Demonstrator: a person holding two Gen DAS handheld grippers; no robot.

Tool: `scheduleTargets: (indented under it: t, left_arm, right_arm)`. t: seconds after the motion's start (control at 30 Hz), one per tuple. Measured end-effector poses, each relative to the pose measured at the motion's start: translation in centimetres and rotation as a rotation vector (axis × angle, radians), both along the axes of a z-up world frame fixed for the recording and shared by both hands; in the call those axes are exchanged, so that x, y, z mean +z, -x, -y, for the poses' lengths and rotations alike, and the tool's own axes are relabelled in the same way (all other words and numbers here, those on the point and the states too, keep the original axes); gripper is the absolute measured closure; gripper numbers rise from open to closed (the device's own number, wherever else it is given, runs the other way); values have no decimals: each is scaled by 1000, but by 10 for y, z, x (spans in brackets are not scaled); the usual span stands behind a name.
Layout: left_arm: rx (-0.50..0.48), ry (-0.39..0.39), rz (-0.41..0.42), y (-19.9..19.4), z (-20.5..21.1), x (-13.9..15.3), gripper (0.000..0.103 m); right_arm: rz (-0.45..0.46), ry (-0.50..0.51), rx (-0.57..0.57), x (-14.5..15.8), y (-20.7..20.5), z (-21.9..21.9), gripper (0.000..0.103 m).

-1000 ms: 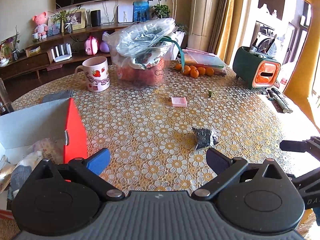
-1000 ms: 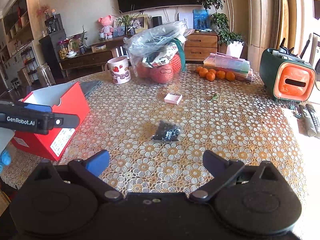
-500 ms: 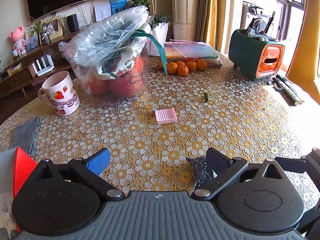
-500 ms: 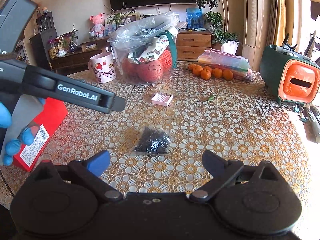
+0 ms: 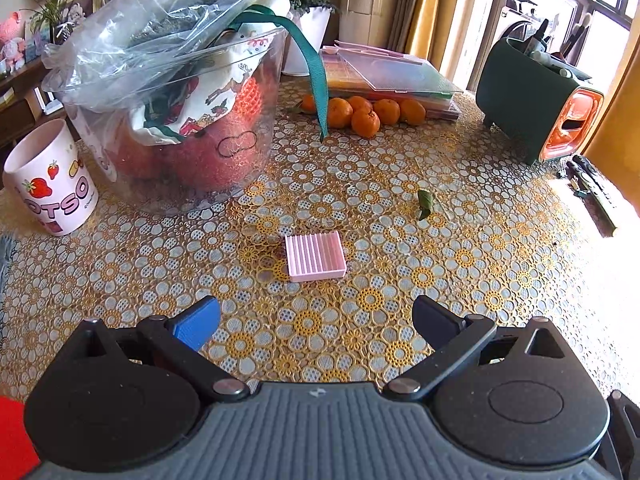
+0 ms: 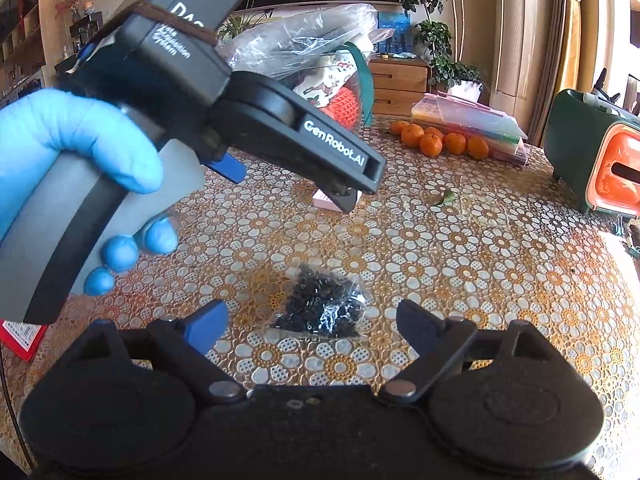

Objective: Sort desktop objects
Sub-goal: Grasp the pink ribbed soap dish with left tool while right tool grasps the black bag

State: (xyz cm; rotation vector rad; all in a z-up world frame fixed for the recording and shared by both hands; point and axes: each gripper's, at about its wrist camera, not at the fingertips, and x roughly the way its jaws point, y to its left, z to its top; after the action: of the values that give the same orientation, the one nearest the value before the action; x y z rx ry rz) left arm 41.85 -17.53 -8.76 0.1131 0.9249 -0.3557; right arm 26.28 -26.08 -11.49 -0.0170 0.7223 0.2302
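A pink ribbed block (image 5: pixel 315 256) lies on the flower-patterned tablecloth just beyond my open, empty left gripper (image 5: pixel 316 322). In the right wrist view the left gripper (image 6: pixel 292 184) hangs over the block (image 6: pixel 325 200), which is mostly hidden behind its finger. A small clear bag of black bits (image 6: pixel 322 304) lies just ahead of my open, empty right gripper (image 6: pixel 310 326), centred between its fingers. A corner of the red box (image 6: pixel 18 338) shows at the left edge.
A clear bowl with bags and red fruit (image 5: pixel 180 120) and a strawberry mug (image 5: pixel 50 178) stand at the back left. Tangerines (image 5: pixel 362 114), a stack of plastic cases (image 5: pixel 384 76), a green-and-orange holder (image 5: pixel 538 108), a leaf (image 5: pixel 425 202) and remotes (image 5: pixel 596 190) lie further right.
My left gripper moved forward and right, from the red box to the pink block. My right gripper moved closer to the bag of black bits. Both stayed open.
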Motion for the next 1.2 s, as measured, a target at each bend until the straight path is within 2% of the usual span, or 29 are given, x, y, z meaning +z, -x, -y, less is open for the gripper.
scheduleTargets:
  t: [0.07,0.2,0.4,0.67,0.93,1.0,1.13,1.2]
  left_arm:
    - [-6,4,-5,-9,4,-4,0]
    - [-30,-34,0,-28,14,-14,0]
    - [11,17,-46,-48,15,-31,0]
    - [4,0,-39,-51,23,-42,1]
    - [11,-46,1,-45,28,-44,4]
    - [14,-55,11,-43,28,-44,11]
    - [39,-54,21,-43,25,-41,23]
    - [32,-53,28,-43,24,-39,37]
  right_arm:
    - [-8,2,-7,-4,-5,-1,14]
    - [-16,-1,-14,-10,-11,-1,14]
    - [-19,0,-14,-17,-18,-4,15]
    - [-25,-1,-8,-22,-25,-5,18]
    - [-42,1,-19,-28,-31,-6,27]
    - [-39,10,-20,-29,-32,-7,29]
    - [-34,11,-30,-28,-31,-5,40]
    - [-35,9,-34,-27,-31,-2,45]
